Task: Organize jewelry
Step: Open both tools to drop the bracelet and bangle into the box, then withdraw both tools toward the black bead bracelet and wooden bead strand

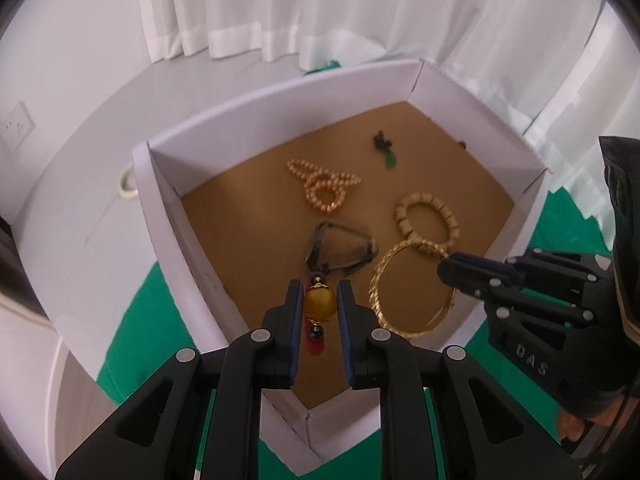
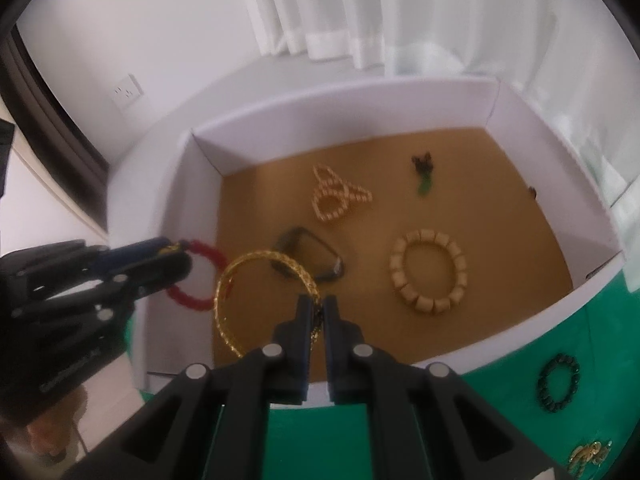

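I see the box [image 2: 560, 184] on the cloth-covered counter [image 2: 500, 396]. Inside the box, the chunky bead bracelet [image 2: 428, 272] lies toward its right wall, the looped bead strand [image 2: 336, 196] toward its far wall, the wire-framed piece [image 2: 316, 258] near its middle and the small charm [image 2: 424, 170] by the far right corner. Outside the box, before its right corner, lie a bead bracelet [image 2: 558, 384] and a trinket [image 2: 590, 456].

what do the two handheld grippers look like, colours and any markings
Both the left gripper and right gripper are matte black plastic with triangular cut-outs, silver round rivets at the joints and dark blue pads lining the fingers. The right one's body carries embossed letters reading DAS.
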The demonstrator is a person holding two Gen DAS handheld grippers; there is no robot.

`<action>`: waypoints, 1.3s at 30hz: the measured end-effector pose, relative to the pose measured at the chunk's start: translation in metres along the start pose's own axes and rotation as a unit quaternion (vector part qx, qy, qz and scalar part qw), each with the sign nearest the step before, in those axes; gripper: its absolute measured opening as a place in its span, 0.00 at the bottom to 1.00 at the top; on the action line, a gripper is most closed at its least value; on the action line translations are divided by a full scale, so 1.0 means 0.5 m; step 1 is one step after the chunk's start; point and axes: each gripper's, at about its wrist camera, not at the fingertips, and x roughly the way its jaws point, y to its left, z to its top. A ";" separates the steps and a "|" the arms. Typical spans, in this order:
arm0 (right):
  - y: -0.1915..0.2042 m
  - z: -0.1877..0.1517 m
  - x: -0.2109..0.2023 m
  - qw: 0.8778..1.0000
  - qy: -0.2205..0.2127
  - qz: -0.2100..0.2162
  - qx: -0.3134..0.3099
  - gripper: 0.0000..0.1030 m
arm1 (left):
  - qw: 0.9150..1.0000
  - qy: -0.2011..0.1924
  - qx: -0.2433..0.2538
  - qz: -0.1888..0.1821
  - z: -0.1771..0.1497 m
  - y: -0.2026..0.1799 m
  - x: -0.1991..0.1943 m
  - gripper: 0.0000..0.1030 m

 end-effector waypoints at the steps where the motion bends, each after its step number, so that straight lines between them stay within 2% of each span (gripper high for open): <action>1: -0.005 -0.001 0.012 1.000 0.003 -0.005 0.002 0.06 | 1.000 0.001 -0.001 0.002 -0.001 0.000 0.003 0.15; 8: -0.035 0.005 0.038 1.000 0.007 -0.011 0.016 0.09 | 1.000 0.002 -0.007 0.017 -0.005 0.003 0.022 0.17; 9: -0.037 0.007 0.037 1.000 0.005 -0.014 0.018 0.18 | 1.000 -0.001 -0.009 0.020 -0.004 0.004 0.019 0.23; 10: -0.040 0.008 0.033 1.000 0.001 -0.017 0.022 0.25 | 1.000 -0.001 -0.012 0.023 -0.002 0.006 0.018 0.43; 11: -0.042 0.010 0.023 0.999 -0.007 -0.019 0.027 0.41 | 0.999 -0.003 -0.017 0.027 0.001 0.008 0.012 0.55; 12: -0.045 0.011 0.012 0.999 -0.015 -0.018 0.031 0.51 | 0.999 -0.010 -0.022 0.031 0.003 0.010 0.003 0.73; 13: -0.046 0.013 -0.006 0.999 -0.026 -0.021 0.033 0.54 | 0.999 -0.020 -0.025 0.033 0.004 0.010 -0.007 0.76; 19: -0.061 -0.006 -0.144 0.994 -0.091 -0.048 0.036 0.55 | 0.997 -0.075 -0.015 0.016 -0.002 -0.022 -0.097 0.79; 22: -0.069 -0.037 -0.219 0.990 -0.119 -0.074 0.029 0.55 | 0.994 -0.109 0.011 0.008 -0.025 -0.074 -0.143 0.83; 25: -0.084 -0.097 -0.296 0.985 -0.141 -0.089 0.031 0.55 | 0.990 -0.132 0.043 -0.008 -0.063 -0.142 -0.174 0.85; 31: -0.153 -0.239 -0.390 0.977 -0.162 -0.102 0.093 0.55 | 0.982 -0.151 0.106 -0.043 -0.151 -0.295 -0.193 0.86; 39: -0.257 -0.421 -0.472 0.955 -0.170 -0.182 0.160 0.55 | 0.974 -0.141 0.164 -0.074 -0.235 -0.463 -0.167 0.88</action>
